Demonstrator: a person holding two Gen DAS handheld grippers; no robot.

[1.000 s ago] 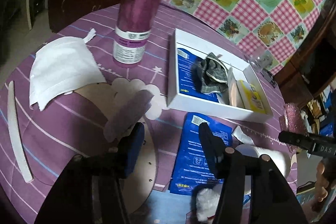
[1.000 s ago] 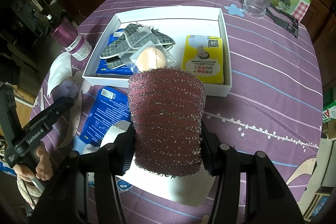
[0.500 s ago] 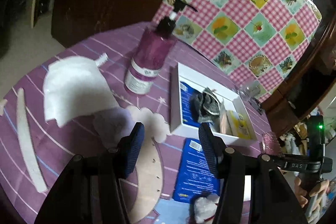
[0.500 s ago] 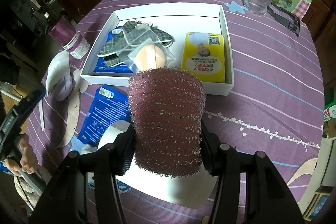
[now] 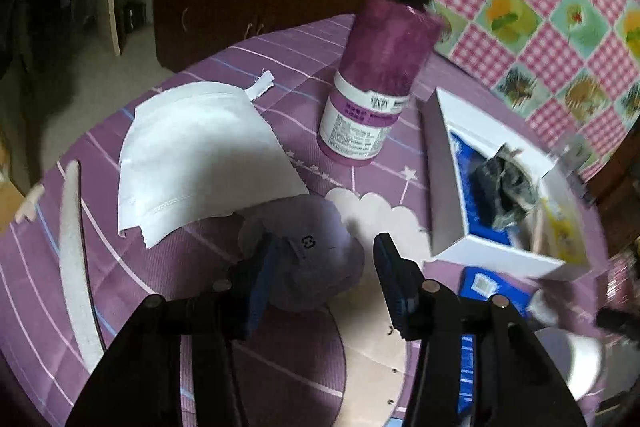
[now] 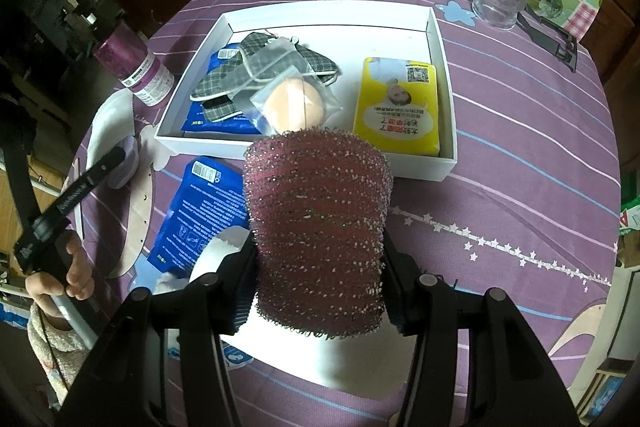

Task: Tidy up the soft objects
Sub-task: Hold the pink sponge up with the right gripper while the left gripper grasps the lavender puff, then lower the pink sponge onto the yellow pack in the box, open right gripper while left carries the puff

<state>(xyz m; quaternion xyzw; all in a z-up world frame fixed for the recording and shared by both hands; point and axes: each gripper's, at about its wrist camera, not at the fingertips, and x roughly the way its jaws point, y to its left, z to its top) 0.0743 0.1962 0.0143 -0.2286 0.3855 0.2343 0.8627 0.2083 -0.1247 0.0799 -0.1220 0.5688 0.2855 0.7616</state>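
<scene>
Since a moment ago the left gripper (image 5: 324,279) has swung down over the soft lilac pad (image 5: 308,259), and its jaws have just been closing a little; the pad lies between them on the purple tablecloth (image 5: 200,267), but I cannot tell if the pads press it. Beside the pad lie a white pouch (image 5: 200,155) and a purple pump bottle (image 5: 380,75), with the white box (image 6: 442,99) of soft things further off. Over on the other side, the right gripper (image 6: 320,279) squeezes a sparkly maroon scrubber (image 6: 320,227) just in front of that box.
</scene>
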